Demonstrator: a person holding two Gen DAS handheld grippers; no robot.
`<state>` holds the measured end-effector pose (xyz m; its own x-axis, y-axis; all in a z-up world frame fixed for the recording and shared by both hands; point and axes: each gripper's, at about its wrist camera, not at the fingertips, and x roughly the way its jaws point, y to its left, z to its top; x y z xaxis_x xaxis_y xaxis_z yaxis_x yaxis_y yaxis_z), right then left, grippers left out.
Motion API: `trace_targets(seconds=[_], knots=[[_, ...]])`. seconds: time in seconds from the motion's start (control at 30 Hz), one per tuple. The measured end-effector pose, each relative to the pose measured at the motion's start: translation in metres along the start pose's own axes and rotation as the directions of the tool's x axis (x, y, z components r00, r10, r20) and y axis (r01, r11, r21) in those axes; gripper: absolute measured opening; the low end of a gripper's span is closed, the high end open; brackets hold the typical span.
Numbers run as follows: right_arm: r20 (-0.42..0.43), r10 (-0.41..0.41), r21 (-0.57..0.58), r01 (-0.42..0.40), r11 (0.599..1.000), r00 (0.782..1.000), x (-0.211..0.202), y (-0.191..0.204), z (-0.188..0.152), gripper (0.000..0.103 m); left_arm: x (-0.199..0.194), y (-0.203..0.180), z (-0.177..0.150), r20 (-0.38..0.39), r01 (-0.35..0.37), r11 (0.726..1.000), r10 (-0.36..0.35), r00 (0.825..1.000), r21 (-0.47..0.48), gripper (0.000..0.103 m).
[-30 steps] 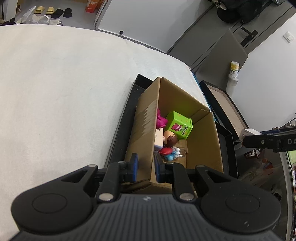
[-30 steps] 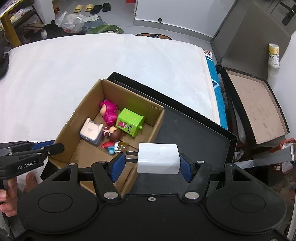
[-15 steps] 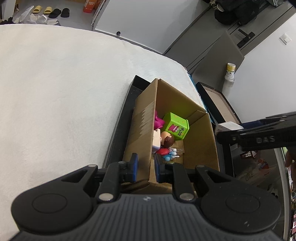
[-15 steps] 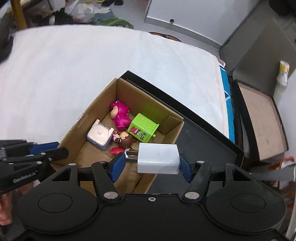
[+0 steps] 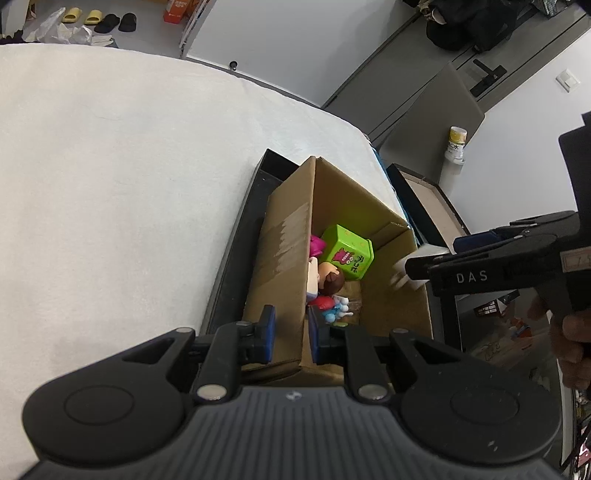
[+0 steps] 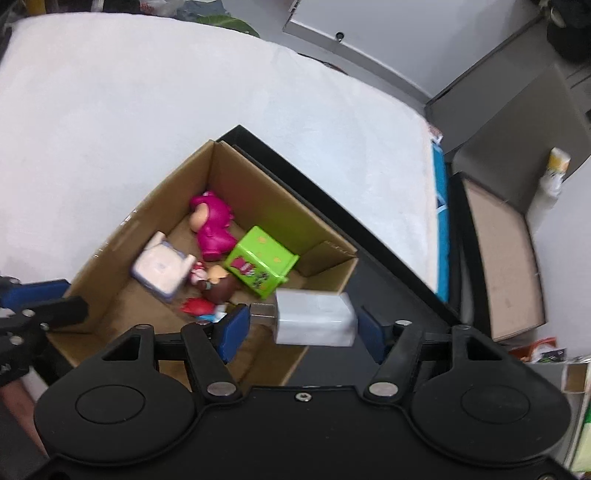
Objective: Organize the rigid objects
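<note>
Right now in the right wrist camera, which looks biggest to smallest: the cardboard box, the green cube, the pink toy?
1. cardboard box, clearly biggest.
2. and 3. green cube and pink toy look about alike; too close to rank.

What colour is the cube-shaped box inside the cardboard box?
Lime green cube box with a red cartoon print; clearest in the right wrist view.

White bed, grey floor with 4 slippers, white walls.

Brown cardboard box holds a lime-green cube and magenta figurine.
</note>
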<state>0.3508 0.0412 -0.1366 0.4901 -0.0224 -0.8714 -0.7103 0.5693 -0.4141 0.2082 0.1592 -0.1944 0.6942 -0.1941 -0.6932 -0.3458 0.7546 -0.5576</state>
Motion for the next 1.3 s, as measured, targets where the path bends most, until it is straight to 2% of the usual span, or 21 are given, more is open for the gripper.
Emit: trace_targets(seconds=[0.23,0.4,0.8,1.07,1.3], knots=[[0.017,0.047,0.031,-0.048,0.998,0.999,-0.009,-0.005,-0.008,0.068,0.000,-0.002,0.001,0.000,-0.003,1.000,0.003,1.000,0.006,0.016],[0.035,0.083,0.095,-0.086,0.992,0.996,-0.019,-0.019,-0.017,0.070,0.001,-0.006,0.001,-0.003,-0.012,1.000,0.012,1.000,0.017,0.016],[0.096,0.131,0.220,-0.149,0.964,0.987,-0.044,-0.053,-0.060,0.078,-0.007,-0.015,0.002,0.002,-0.061,0.997,0.061,0.998,0.038,0.016],[0.157,0.184,0.294,-0.223,0.929,0.970,-0.062,-0.072,-0.089,0.086,-0.019,-0.032,0.003,-0.003,-0.110,0.991,0.110,0.994,0.075,0.019],[0.188,0.214,0.375,-0.271,0.886,0.959,-0.067,-0.089,-0.113,0.093,-0.037,-0.055,0.008,-0.012,-0.120,0.985,0.122,0.992,0.127,0.021]])
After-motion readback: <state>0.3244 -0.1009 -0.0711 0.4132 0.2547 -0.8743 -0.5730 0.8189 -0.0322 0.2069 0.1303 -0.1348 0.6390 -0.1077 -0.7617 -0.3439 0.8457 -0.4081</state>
